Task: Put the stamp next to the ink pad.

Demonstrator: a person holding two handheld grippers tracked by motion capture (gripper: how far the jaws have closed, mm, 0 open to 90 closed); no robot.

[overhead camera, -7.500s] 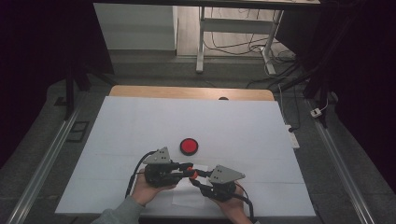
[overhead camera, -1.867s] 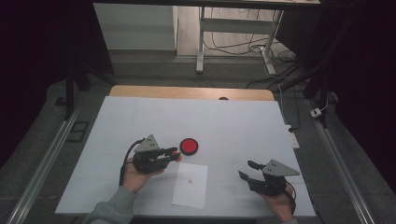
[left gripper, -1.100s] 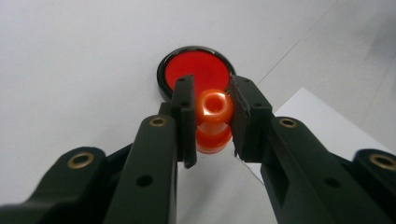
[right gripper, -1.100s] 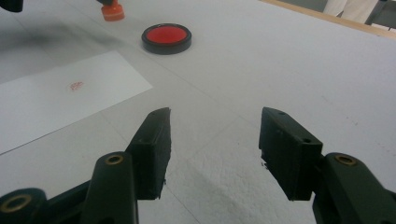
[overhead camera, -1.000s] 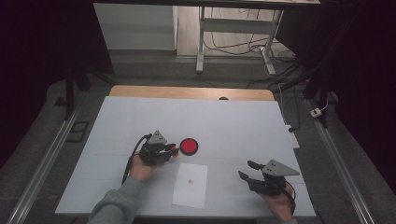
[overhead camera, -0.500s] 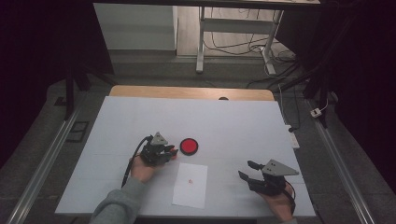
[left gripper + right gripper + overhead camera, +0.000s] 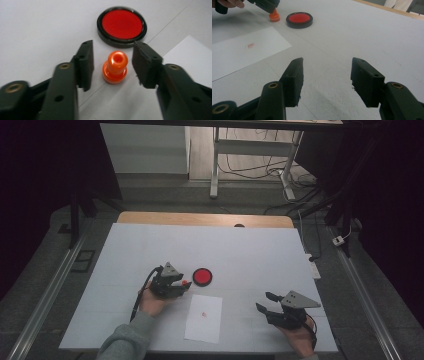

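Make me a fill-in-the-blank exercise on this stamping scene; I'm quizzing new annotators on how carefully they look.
1. The orange stamp stands upright between the jaws of the left gripper, which have just been ____.
2. The round ink pad holds ____ ink.
3. The sheet of paper bears ____ red mark.
4. The right gripper has ____ between its jaws.

Missing words: opening; red; one; nothing
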